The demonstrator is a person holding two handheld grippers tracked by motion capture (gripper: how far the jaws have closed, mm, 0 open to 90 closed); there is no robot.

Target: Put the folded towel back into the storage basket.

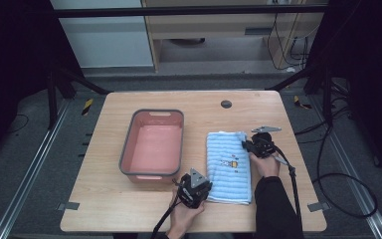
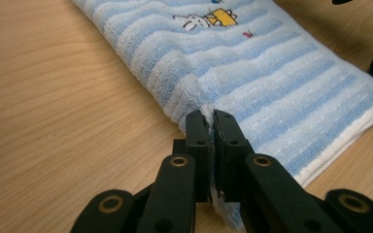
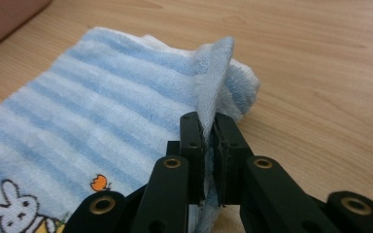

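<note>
A folded towel (image 1: 227, 167) with light blue and white stripes and a small rabbit print lies on the wooden table, right of the pink basin. My left gripper (image 1: 195, 188) is at its near left edge, shut on the towel (image 2: 272, 68) where the cloth bunches between the jaws; the gripper (image 2: 211, 121) pinches a fold. At the far right edge my right gripper (image 1: 259, 144) is shut on the towel (image 3: 102, 97), lifting a flap of cloth that stands up between its jaws; the gripper (image 3: 211, 124) holds that edge.
A pink rectangular basin with a grey rim (image 1: 125, 154) stands left of the towel. A round black grommet (image 1: 226, 104) sits near the table's far edge. Cables trail from both grippers toward the near edge and off the right side.
</note>
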